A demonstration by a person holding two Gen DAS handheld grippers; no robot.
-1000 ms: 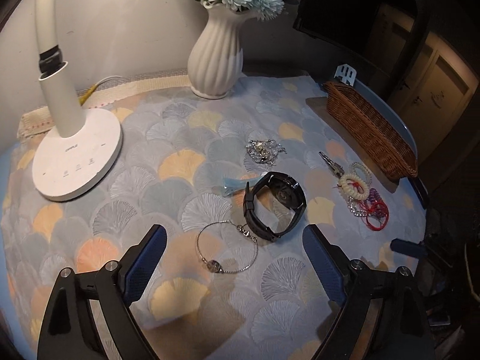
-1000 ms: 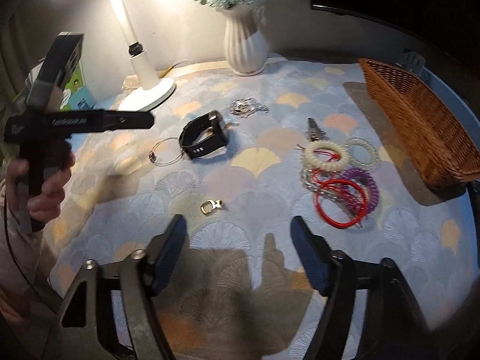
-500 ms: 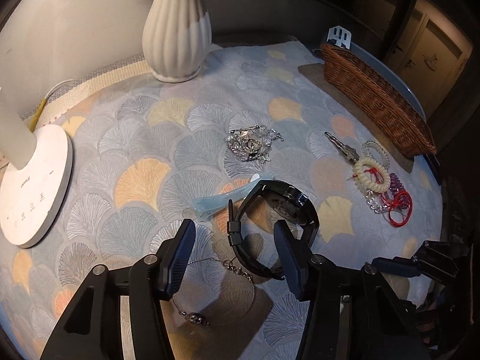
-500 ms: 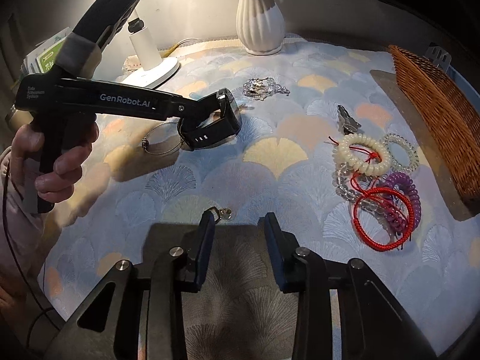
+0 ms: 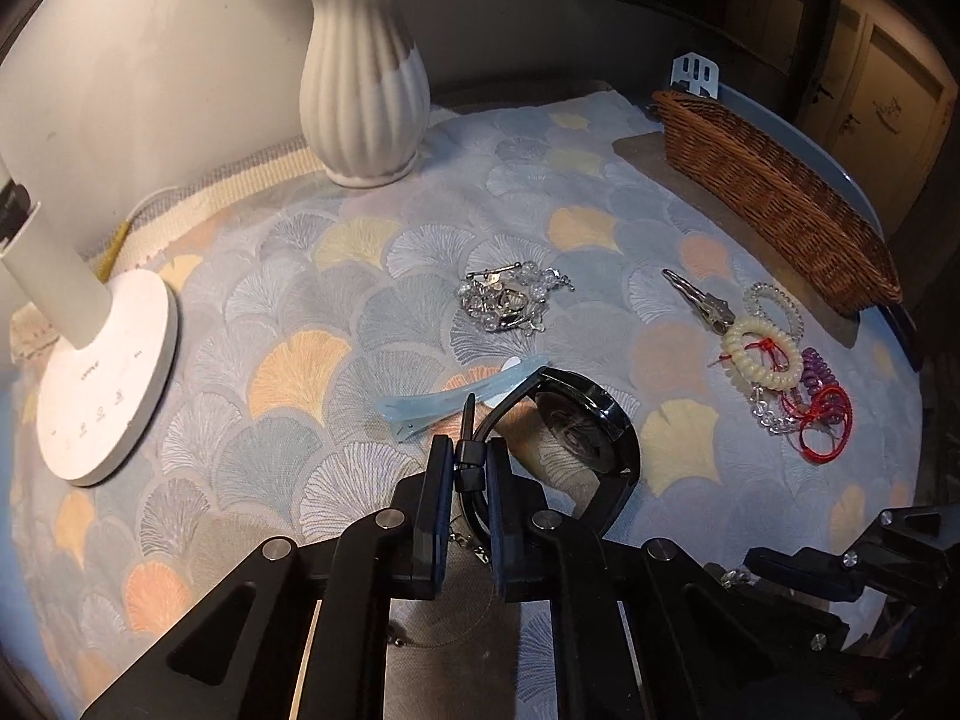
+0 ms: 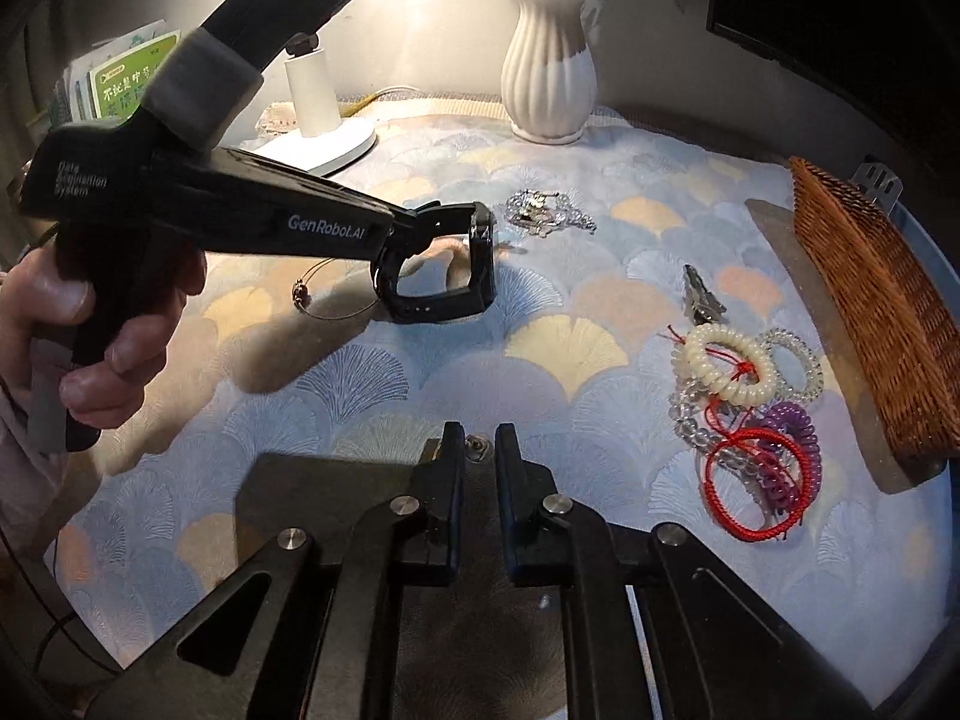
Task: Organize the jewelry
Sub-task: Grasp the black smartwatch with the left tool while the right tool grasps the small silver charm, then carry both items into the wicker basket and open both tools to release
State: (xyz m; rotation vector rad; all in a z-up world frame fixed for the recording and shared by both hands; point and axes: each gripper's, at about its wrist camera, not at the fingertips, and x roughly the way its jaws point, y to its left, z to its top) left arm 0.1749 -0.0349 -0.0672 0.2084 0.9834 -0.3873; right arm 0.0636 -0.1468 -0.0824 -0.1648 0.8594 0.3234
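Observation:
A black wristwatch (image 5: 576,426) stands on edge on the patterned cloth. My left gripper (image 5: 471,462) is closing, and its pads press on the watch strap; the right wrist view shows this grip (image 6: 462,219) from the side, with a hand on the handle. A small gold metal charm (image 6: 477,446) lies near the front edge between the tips of my right gripper (image 6: 480,450), whose jaws are closing and pinch it. A thin wire bangle (image 6: 327,300) lies just left of the watch, partly under the left gripper.
A wicker basket (image 5: 780,192) stands at the right edge. Before it lie coiled hair ties and a red cord (image 5: 825,426). A silver crystal pile (image 5: 510,297) and a pale blue clip (image 5: 456,399) lie mid-cloth. A white vase (image 5: 360,90) and a lamp base (image 5: 102,372) stand behind.
My left gripper moved forward and down to the watch and closed on its strap. My right gripper narrowed from wide apart to pinching the small charm.

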